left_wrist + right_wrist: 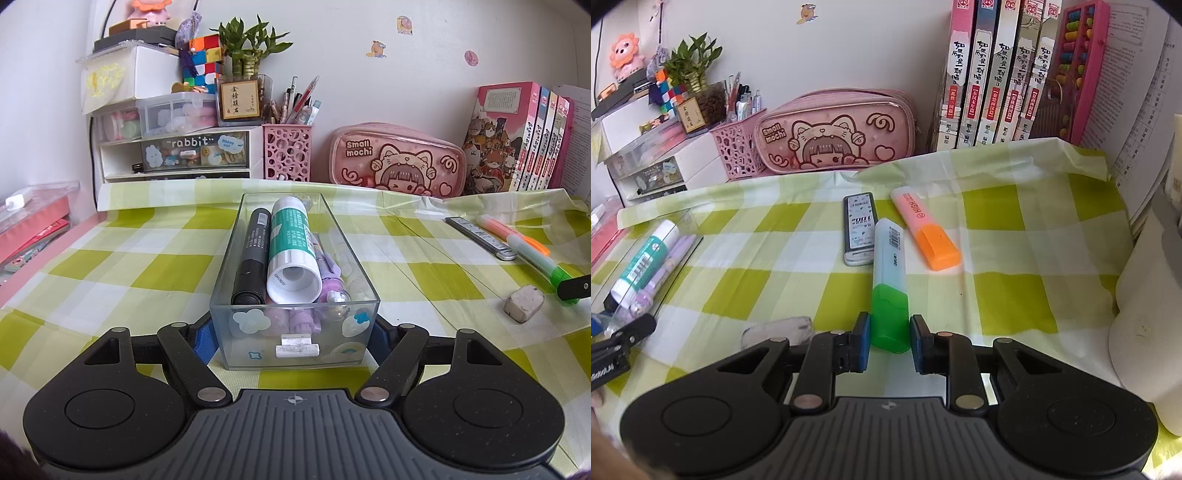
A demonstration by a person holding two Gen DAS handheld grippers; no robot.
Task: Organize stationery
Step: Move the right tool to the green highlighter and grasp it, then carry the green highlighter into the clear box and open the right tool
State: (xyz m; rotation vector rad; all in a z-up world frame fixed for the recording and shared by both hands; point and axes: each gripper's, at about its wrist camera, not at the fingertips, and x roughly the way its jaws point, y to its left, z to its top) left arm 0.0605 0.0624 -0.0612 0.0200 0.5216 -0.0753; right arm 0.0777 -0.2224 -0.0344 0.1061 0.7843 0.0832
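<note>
My right gripper (887,341) straddles the green highlighter (889,286), fingers slightly apart from its cap; it lies on the cloth (997,229), cap toward me, pointing away. My left gripper (294,341) spreads wide around the tray (295,332), pads against its sides.

Checked tablecloth (1015,221) — highlighters (925,232), eraser (523,302), clear box (295,328).
</note>
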